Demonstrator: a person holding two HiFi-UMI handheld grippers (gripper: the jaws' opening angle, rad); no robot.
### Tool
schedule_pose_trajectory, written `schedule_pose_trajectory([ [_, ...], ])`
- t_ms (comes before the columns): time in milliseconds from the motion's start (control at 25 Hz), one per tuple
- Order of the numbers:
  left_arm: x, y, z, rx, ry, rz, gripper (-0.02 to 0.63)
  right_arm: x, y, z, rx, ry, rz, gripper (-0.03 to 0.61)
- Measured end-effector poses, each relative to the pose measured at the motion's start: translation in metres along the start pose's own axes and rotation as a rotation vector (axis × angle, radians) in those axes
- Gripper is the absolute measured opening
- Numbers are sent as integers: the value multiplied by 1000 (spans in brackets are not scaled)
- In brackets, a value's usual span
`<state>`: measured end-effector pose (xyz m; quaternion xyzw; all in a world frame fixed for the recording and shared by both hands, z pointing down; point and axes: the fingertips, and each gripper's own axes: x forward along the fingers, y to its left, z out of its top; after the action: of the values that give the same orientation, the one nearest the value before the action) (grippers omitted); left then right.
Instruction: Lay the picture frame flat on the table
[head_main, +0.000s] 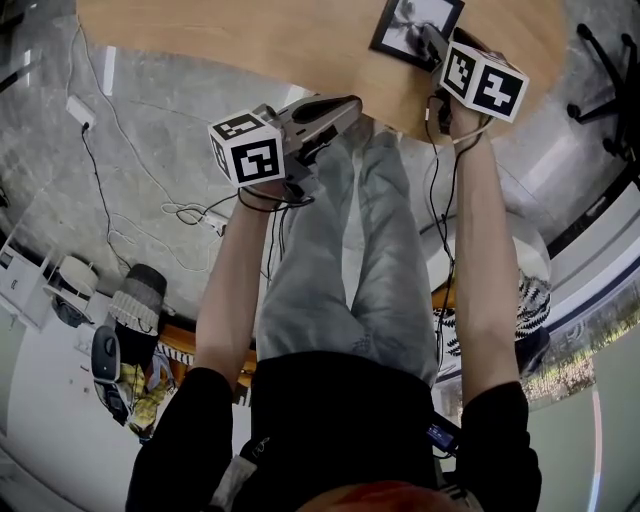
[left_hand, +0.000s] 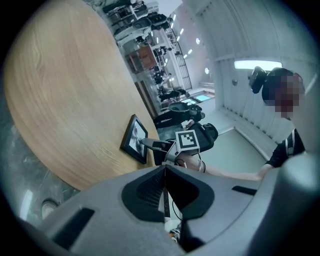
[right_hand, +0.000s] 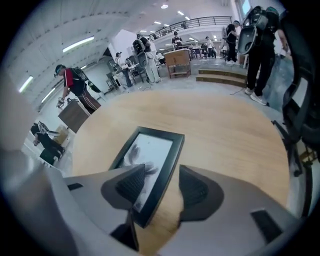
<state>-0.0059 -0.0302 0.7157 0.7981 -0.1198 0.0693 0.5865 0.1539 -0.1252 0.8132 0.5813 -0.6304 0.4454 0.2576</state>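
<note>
A black picture frame (head_main: 412, 28) with a grey photo lies flat on the round wooden table (head_main: 250, 40). In the right gripper view the frame (right_hand: 150, 150) has its near right edge between the jaws of my right gripper (right_hand: 162, 187), which stand open and apart from it. From the head view the right gripper (head_main: 432, 45) sits at the frame's near corner. My left gripper (head_main: 345, 103) hangs shut and empty at the table's near edge, left of the frame. The left gripper view shows its closed jaws (left_hand: 165, 190), with the frame (left_hand: 134, 137) and the right gripper (left_hand: 150, 144) beyond them.
Cables and a power strip (head_main: 215, 222) trail over the grey floor under the table edge. An office chair base (head_main: 605, 60) stands at the right. Bags (head_main: 135, 310) sit at the lower left. Several people (right_hand: 75, 85) stand far beyond the table.
</note>
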Motion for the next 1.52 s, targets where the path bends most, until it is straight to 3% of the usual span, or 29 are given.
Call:
schedule_pose_trajectory([
  [80,2,-3,0,3,-26,23,9,-8,-5,0,18,-23,-15,202],
  [200,1,-3,9,62,-72,120,9,-30,-6,4,80,-102,6,55],
  [360,-9,-31,39,129,-167,196,9,-80,17,15,165,-209,115,22],
  [480,-19,-81,72,162,-218,191,9,-135,49,36,225,-273,216,14],
  [680,-6,-181,145,282,-263,195,8,-236,99,131,203,-443,499,11],
  [1000,-38,-356,236,639,-447,250,8,-397,157,247,75,-714,630,12],
  [1080,-51,-390,249,693,-523,271,8,-428,166,260,25,-753,624,12],
  [1240,-74,-429,260,747,-604,331,9,-471,176,278,-127,-812,499,12],
  [1520,-93,-453,284,782,-721,551,9,-515,159,312,-257,-909,271,12],
])
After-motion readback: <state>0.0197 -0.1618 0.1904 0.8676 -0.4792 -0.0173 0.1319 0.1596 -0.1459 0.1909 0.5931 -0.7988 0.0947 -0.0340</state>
